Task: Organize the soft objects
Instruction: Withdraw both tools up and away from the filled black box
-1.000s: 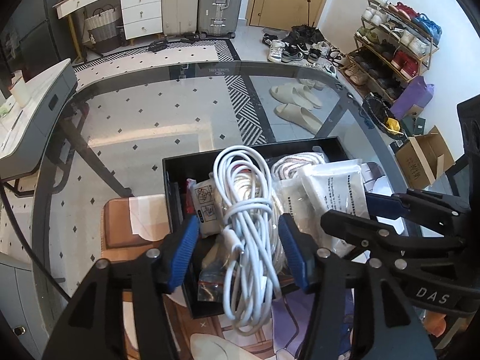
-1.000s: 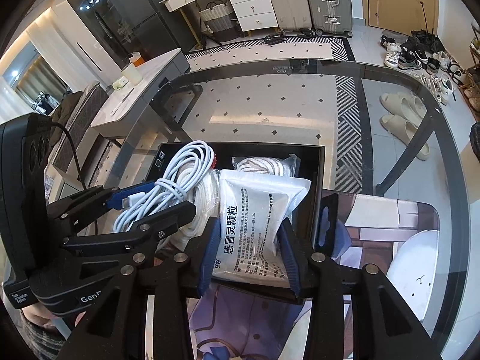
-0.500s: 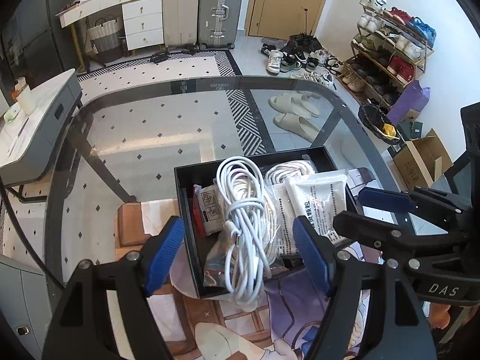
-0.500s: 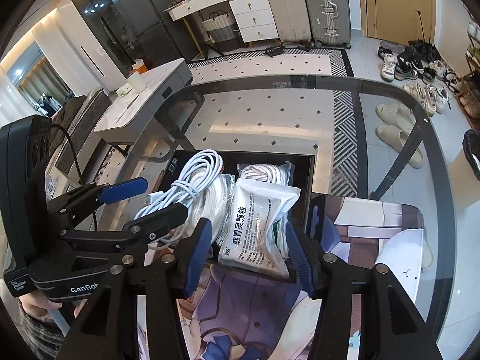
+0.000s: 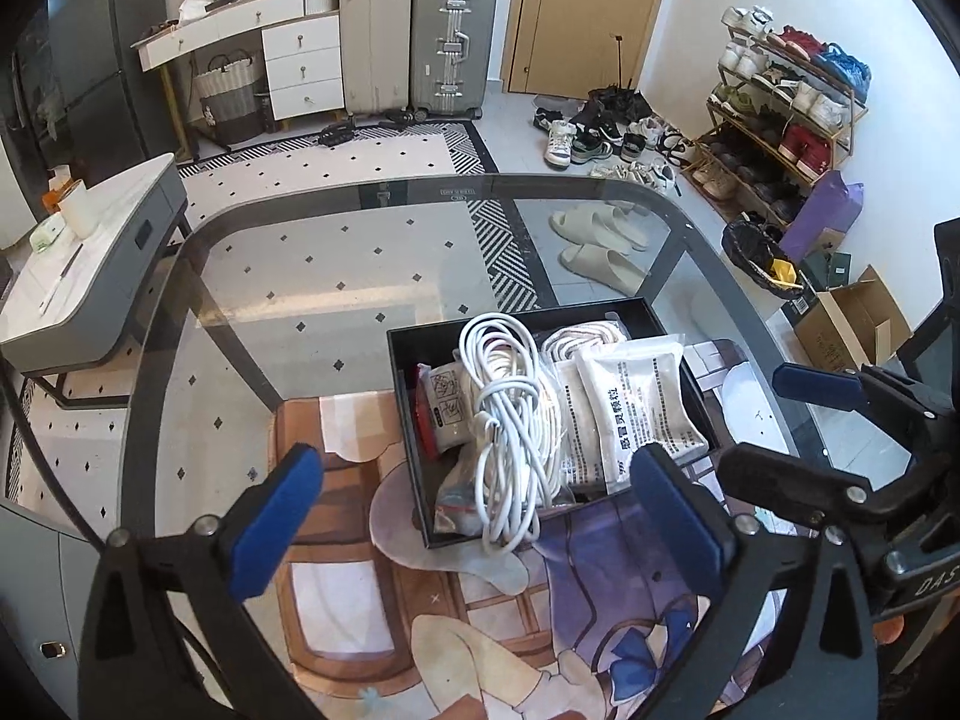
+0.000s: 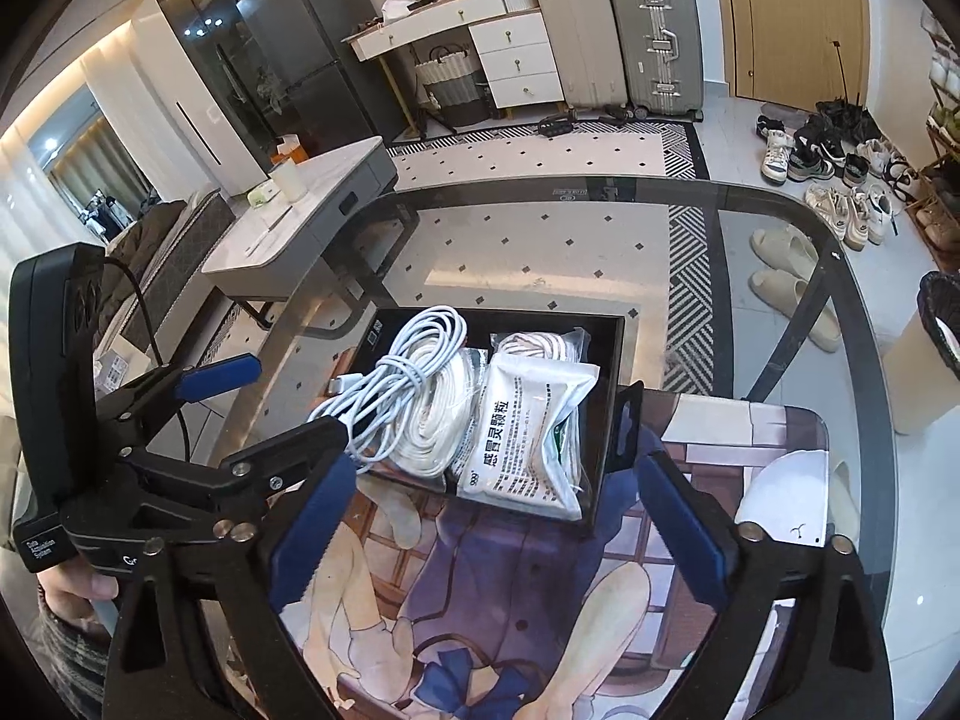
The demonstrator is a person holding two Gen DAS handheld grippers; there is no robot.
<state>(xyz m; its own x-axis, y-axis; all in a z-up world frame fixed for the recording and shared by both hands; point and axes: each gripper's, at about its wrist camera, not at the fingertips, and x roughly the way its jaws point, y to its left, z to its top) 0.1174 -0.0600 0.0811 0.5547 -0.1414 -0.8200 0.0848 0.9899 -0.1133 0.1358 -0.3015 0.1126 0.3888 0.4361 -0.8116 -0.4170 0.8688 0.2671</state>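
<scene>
Here, nearest the left wrist camera, the left gripper point(image 5: 477, 516) has its jaws spread wide apart with nothing between them, hovering over the printed mat point(image 5: 480, 612) that covers the near part of the glass counter point(image 5: 288, 276). The right gripper point(image 6: 498, 525) likewise has its jaws wide apart and empty, above the same mat point(image 6: 516, 600).

Just ahead of both sets of jaws sits the black tray point(image 5: 401, 360), its near edge resting on the mat. Inside it, straight ahead of the left jaws, lies the coiled white cable point(image 5: 510, 426), one loop hanging over the tray's near rim. Toward the right jaw of that gripper lies the white medicine pouch point(image 5: 639, 402), printed with Chinese characters, with a bagged white rope point(image 5: 576, 339) behind it. Toward the left jaw a small printed packet point(image 5: 444, 396) leans against the tray wall.

From the right wrist, the pouch point(image 6: 528, 438) lies directly ahead between the jaws, overhanging the tray's point(image 6: 612, 396) near edge, with the cable point(image 6: 402, 384) toward the left jaw.

Beyond the counter, suitcases point(image 5: 453, 42) stand against the far wall.
</scene>
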